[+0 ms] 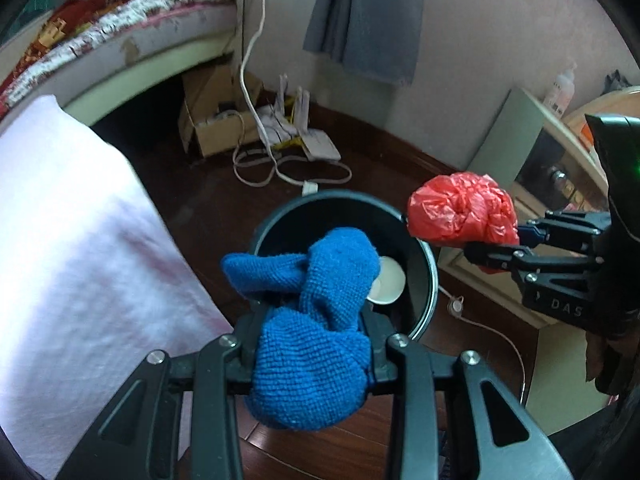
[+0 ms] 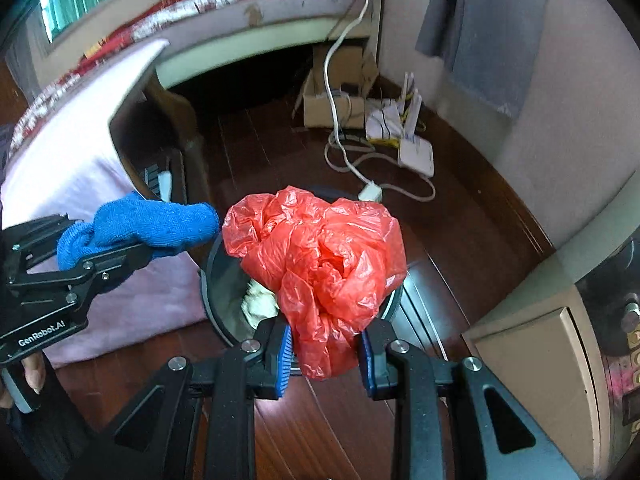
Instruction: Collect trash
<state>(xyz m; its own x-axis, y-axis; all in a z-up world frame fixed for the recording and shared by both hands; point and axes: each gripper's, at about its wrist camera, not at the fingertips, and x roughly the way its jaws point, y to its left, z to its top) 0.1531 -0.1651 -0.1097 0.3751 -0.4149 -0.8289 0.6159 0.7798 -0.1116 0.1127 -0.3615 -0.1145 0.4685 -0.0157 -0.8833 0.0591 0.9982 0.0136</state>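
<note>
My left gripper is shut on a crumpled blue cloth and holds it above the near rim of a round black bin on the floor. A white paper cup lies inside the bin. My right gripper is shut on a crumpled red plastic bag and holds it over the bin, where pale crumpled trash shows inside. The red bag hangs at the bin's right rim in the left wrist view. The blue cloth shows at the left in the right wrist view.
A table with a pink cloth stands left of the bin. A bed is behind it. A cardboard box, white cables and a router lie by the far wall. A cabinet stands at the right.
</note>
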